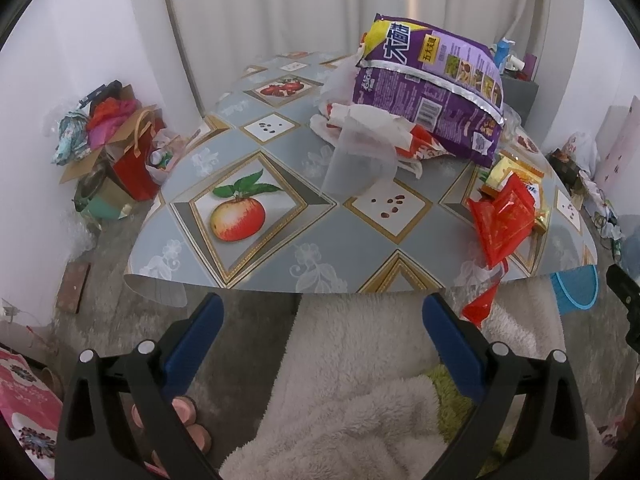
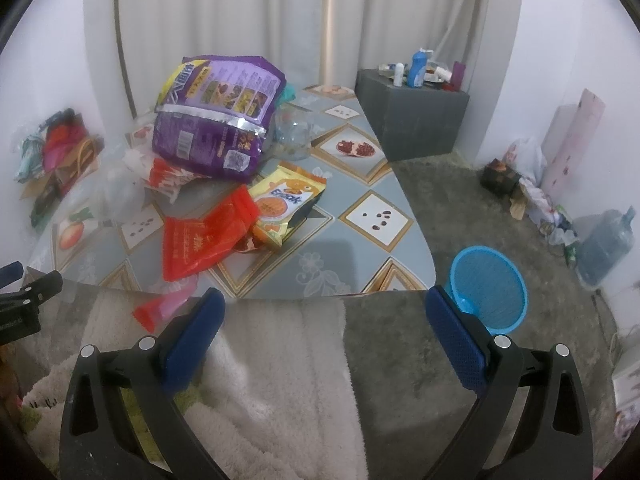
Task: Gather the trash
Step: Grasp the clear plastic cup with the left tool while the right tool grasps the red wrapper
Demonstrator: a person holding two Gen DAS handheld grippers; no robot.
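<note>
Wrappers litter the table ahead — both tongs (left, right) gape empty.

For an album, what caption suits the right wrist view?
Open blue fingers face wrappers on a patterned table, round blue mesh bin nearby.

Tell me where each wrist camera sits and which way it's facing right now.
Left wrist: behind the open left gripper, before the table's near edge, facing the purple bag.
Right wrist: behind the open right gripper, further right, facing the table corner and blue basket; the left gripper shows at its left edge.
Shared: purple bag, red wrapper, basket.
</note>
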